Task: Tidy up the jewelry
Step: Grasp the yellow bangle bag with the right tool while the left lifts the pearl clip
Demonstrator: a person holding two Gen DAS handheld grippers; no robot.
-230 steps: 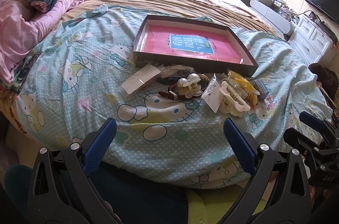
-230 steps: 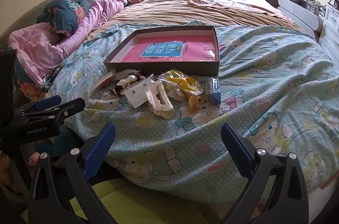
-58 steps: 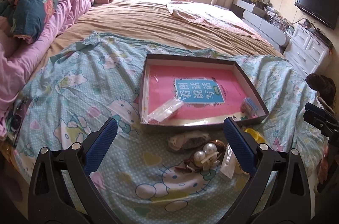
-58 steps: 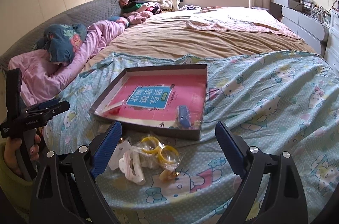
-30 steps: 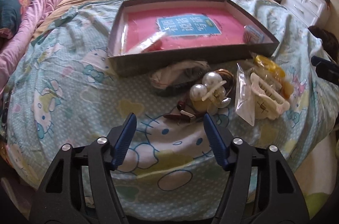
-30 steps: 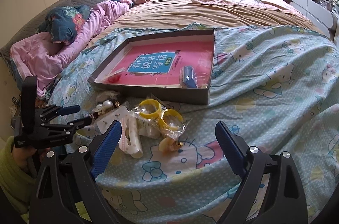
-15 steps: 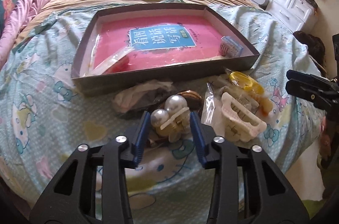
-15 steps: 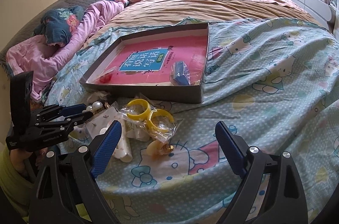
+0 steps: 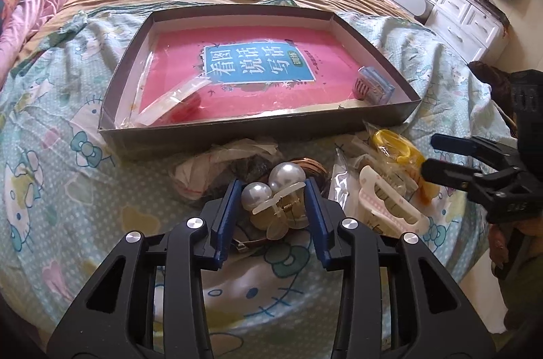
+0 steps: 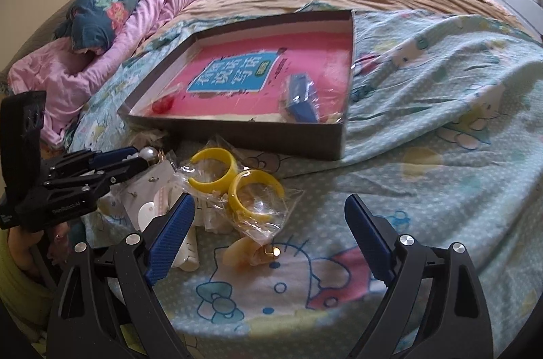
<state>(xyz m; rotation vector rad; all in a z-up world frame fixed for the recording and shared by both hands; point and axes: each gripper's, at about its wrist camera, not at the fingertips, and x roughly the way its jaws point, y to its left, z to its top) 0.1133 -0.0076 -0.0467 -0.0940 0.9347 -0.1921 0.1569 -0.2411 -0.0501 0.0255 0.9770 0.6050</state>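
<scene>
While the left claw (image 9: pixel 273 209) has just been closing, its blue pads now pinch the pearl hair clip (image 9: pixel 276 192) on the bed (image 9: pixel 68 189), right in front of the box (image 9: pixel 237 135). Box lies straight ahead, so a short lift fwd looks like it. Right claw (image 10: pixel 269 235) spread wide, nothing held, bagged yellow bangles (image 10: pixel 234 186) just ahead, slightly left.

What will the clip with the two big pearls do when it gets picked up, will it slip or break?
The pearl hair clip looks small and probably light. Its round, glossy pearls could slide against the left hand-held gripper, whose jaws have just been closing around it. The thin translucent plastic and little spring look delicate, so a hard squeeze might crack it or spring it open.
</scene>
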